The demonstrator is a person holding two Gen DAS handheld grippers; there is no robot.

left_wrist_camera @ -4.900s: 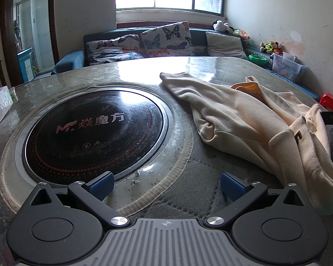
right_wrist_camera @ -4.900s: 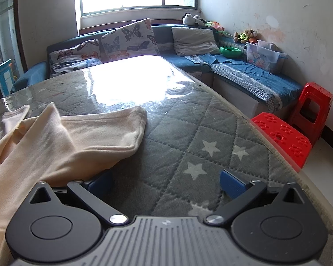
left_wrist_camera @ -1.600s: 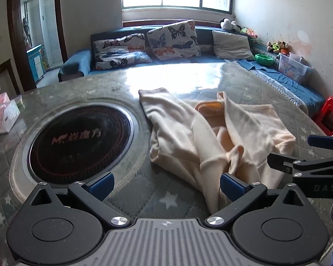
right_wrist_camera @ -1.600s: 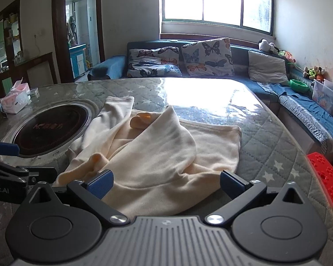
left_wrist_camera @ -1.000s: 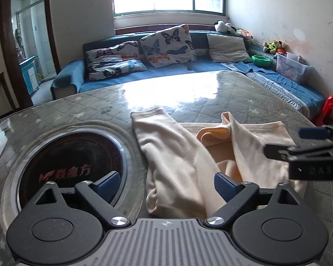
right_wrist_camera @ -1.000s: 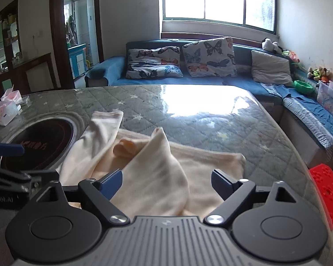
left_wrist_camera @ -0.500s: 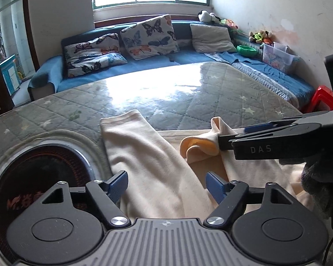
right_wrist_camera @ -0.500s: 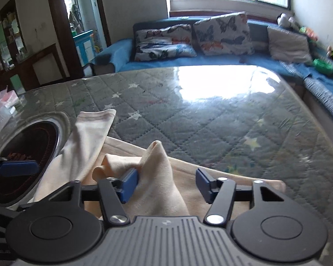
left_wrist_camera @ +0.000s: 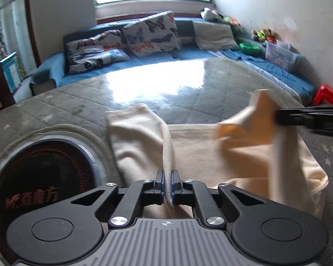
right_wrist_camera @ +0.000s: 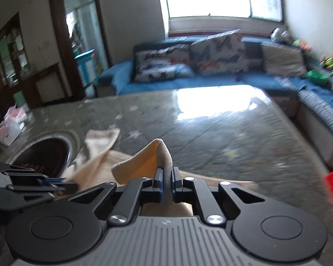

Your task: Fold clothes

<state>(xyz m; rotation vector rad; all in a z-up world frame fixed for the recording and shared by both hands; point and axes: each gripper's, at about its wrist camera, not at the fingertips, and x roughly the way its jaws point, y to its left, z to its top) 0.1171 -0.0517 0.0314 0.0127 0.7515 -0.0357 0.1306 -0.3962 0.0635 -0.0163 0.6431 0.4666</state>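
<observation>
Both pinching cream fabric: the left hand-held gripper (left_wrist_camera: 167, 185) is clamping a raised fold of the garment (left_wrist_camera: 199, 153) just right of the round black cooktop (left_wrist_camera: 40, 173), while the right hand-held gripper (right_wrist_camera: 166, 184) is gripping a lifted edge farther right. Its remainder is lying on the quilted counter (left_wrist_camera: 188, 93).
</observation>
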